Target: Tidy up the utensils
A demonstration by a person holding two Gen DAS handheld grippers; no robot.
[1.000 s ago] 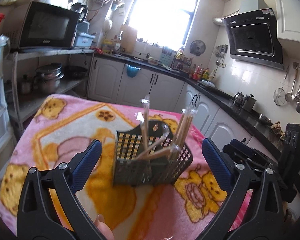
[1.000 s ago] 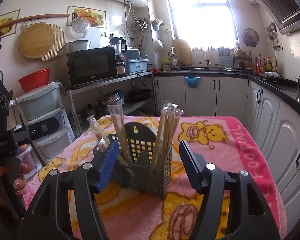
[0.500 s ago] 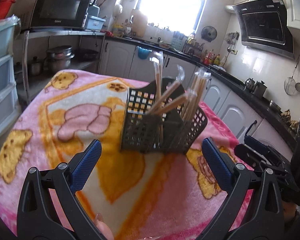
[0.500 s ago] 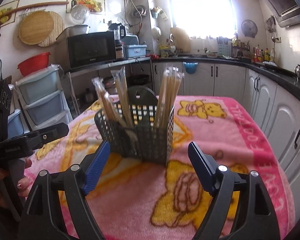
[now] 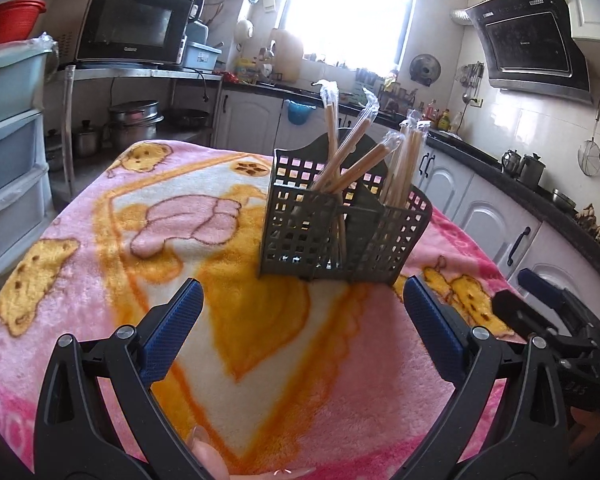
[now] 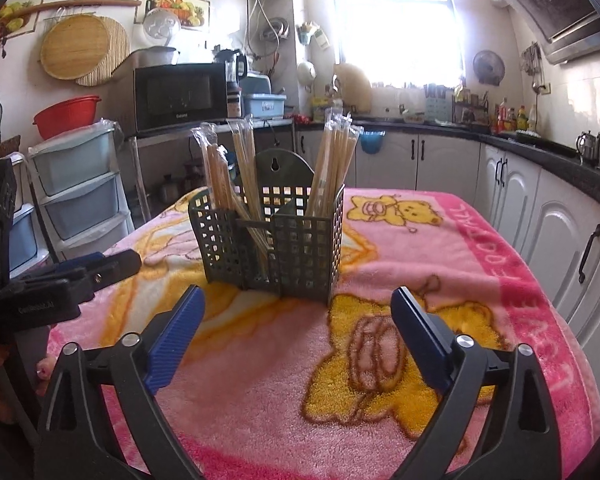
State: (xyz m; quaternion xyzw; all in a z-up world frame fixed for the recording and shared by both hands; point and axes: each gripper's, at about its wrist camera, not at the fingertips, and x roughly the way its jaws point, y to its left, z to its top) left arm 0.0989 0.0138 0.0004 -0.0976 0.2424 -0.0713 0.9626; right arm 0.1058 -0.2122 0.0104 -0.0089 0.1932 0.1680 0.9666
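A dark green mesh utensil caddy point(image 5: 340, 236) point(image 6: 276, 248) stands upright on the pink cartoon blanket point(image 5: 228, 304) point(image 6: 420, 264). Wrapped wooden chopsticks point(image 5: 350, 148) point(image 6: 334, 160) stand in its compartments, some leaning. My left gripper point(image 5: 300, 328) is open and empty, a short way in front of the caddy. My right gripper point(image 6: 298, 324) is open and empty, also a short way in front of it. The right gripper shows at the right edge of the left wrist view point(image 5: 556, 320). The left gripper shows at the left of the right wrist view point(image 6: 72, 280).
White kitchen cabinets point(image 6: 540, 208) with a dark counter run behind and to the right of the table. Plastic drawers point(image 6: 76, 188) and a metal rack with a microwave point(image 5: 132, 24) stand to the left. The blanket's front edge is near both grippers.
Both grippers have drawn back from the caddy and sit lower. The caddy, earlier between the fingers, now stands ahead of them. Both stayed open.
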